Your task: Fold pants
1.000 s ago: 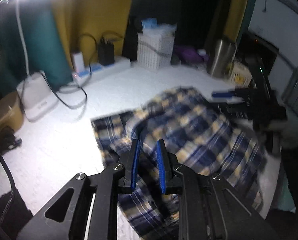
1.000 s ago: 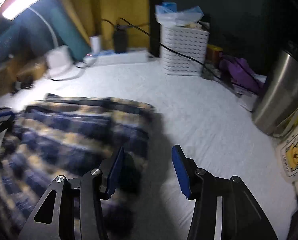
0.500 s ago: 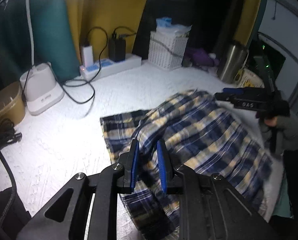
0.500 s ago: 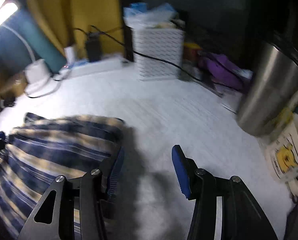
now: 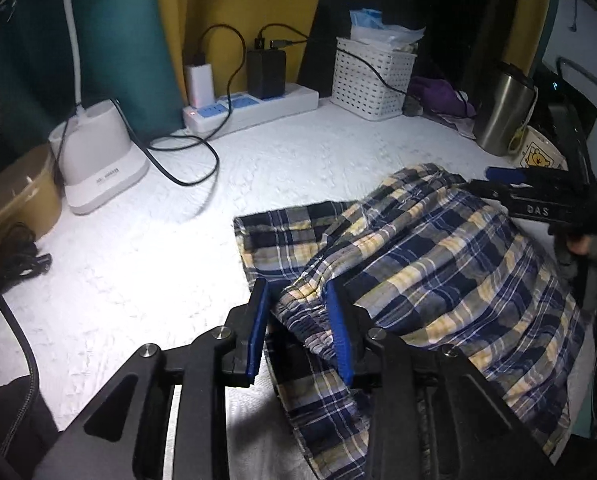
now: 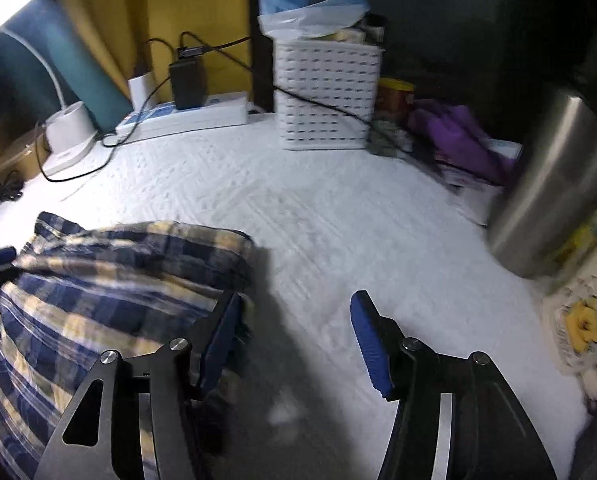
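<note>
Pants (image 5: 438,256): blue, navy and yellow plaid, thin woven cloth, lying in a loose heap on the white textured desk (image 5: 138,264), one layer thrown over another, a flat panel showing at the far left edge. Judged light, limp and crease-prone; not slippery, not fragile; will sag and drag if lifted by one point. Best taken at the gathered elastic waistband (image 5: 302,320) or at a hem corner, both layers pinched together.

Left gripper (image 5: 298,320): blue-padded fingers (image 5: 258,324) spreading apart at this moment, the puckered waistband lying between them, the pads no longer pressing it.

Right gripper (image 6: 294,336): fingers also widening; only bare desk between them, the left pad just beside the edge of the heap, apart from the cloth as far as the blur allows.

Surroundings, back of desk: white lattice plastic basket (image 5: 372,76), rigid; white power strip (image 5: 250,110) with chargers and black cables; smooth white lamp base (image 5: 98,160); brushed steel tumbler (image 5: 502,112), hard and cylindrical; purple cloth (image 5: 438,94), soft
</note>
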A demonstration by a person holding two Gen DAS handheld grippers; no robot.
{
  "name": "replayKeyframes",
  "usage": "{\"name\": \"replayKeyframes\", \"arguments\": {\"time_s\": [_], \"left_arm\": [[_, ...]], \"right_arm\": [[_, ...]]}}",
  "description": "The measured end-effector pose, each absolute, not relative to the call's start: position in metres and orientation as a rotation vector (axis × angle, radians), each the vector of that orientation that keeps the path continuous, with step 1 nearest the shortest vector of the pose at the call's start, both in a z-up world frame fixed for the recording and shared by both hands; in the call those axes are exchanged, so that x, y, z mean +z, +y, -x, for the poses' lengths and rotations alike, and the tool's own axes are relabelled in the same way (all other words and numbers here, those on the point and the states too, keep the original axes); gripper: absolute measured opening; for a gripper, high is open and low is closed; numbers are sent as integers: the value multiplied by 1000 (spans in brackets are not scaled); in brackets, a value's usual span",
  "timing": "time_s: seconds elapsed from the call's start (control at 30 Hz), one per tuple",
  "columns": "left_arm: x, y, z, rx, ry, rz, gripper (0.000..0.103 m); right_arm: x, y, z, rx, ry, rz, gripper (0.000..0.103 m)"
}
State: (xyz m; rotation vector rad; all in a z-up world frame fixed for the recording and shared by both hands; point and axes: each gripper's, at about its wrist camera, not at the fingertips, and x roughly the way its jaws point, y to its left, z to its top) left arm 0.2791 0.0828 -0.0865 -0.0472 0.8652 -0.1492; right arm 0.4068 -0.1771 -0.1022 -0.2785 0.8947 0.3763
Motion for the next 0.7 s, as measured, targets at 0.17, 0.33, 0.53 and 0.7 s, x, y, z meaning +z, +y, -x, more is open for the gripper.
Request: {"name": "replayKeyframes", "arguments": {"time_s": [0.17,0.33,0.53,0.7], "left_arm": [[-56,87,-260,-144,775,74,30],[-37,71,-235,-235,739,81,32],[-64,42,-220,-272,839,35,33],[-96,47,-219,-210,910,17,37]], "right_arm": [[-87,-192,-371,422,886,225,59],[-86,-192,-334,459,900,194,59],[-101,-194,-302,459,936,214,59],[-114,-203,-284,410,921,280,58]]}}
